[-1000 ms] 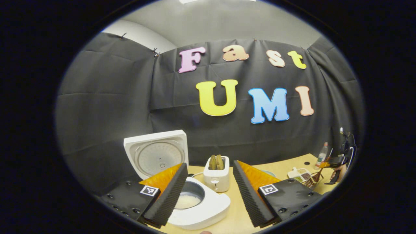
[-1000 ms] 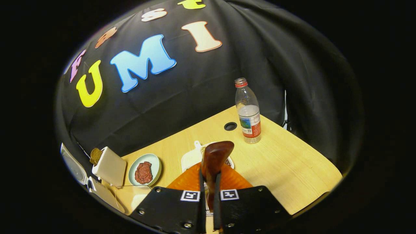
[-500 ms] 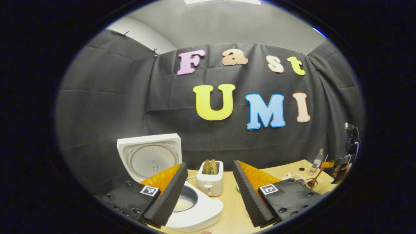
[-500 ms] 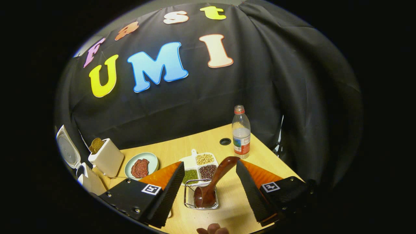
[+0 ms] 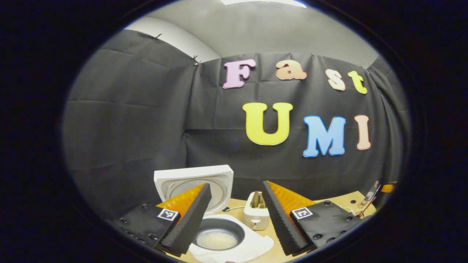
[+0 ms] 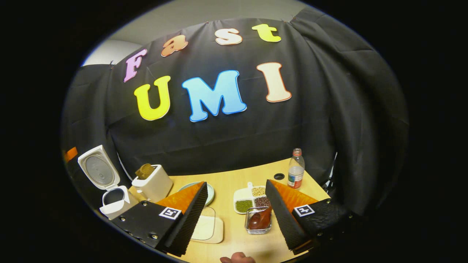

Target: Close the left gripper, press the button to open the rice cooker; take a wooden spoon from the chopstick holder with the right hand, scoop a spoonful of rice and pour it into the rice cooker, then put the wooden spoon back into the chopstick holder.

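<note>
The white rice cooker (image 5: 252, 245) stands with its lid (image 5: 223, 175) raised, and white rice (image 5: 217, 240) lies in its dark pot. My left gripper (image 5: 236, 219) hangs open above and in front of it, holding nothing. In the right gripper view the open rice cooker (image 6: 113, 202) is at the far left. The brown wooden spoon (image 6: 260, 220) rests in the wire chopstick holder (image 6: 258, 229) on the table. My right gripper (image 6: 236, 219) is open, back from the holder and apart from the spoon. A shallow tray of rice (image 6: 205, 228) lies beside the holder.
A toaster (image 6: 151, 184) with bread stands right of the cooker, with a pale green plate (image 6: 209, 192) beyond it. A divided dish of beans (image 6: 251, 200) and a water bottle (image 6: 295, 173) sit farther back. A fingertip (image 6: 237, 258) shows at the bottom edge. The wooden table (image 6: 234, 180) ends at the black cloth wall.
My right gripper has opened, let go of the spoon into the holder, and drawn back and up. The left gripper view has swung so the cooker sits nearer its middle.
</note>
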Action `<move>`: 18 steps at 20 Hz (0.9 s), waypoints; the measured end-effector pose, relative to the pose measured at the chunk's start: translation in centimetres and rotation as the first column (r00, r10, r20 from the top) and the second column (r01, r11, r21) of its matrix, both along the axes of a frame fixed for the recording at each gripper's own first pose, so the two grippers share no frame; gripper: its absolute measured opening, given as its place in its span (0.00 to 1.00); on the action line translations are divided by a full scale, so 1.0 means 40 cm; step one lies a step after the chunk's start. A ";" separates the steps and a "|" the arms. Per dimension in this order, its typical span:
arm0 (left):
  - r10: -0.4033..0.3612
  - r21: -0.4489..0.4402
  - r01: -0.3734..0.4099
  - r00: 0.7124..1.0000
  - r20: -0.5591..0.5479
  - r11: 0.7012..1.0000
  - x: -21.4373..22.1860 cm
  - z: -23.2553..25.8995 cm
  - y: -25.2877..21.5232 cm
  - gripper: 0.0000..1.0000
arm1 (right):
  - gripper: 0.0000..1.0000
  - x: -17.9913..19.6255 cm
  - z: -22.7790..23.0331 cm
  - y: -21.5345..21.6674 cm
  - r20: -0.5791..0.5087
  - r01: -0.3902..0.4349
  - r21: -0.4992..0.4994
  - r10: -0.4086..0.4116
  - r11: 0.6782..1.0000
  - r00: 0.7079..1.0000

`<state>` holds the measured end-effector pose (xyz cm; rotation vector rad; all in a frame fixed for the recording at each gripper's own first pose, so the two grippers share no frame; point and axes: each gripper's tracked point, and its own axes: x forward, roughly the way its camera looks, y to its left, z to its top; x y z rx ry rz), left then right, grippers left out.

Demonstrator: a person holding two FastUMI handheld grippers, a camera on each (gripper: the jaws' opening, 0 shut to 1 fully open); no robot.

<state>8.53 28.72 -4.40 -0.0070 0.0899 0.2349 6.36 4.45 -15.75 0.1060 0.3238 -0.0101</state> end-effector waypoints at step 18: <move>0.230 -0.112 -0.245 0.964 -0.137 0.963 0.427 -0.069 0.448 0.96 | 0.96 0.044 -0.004 0.066 -0.032 -0.045 0.035 0.046 0.998 0.998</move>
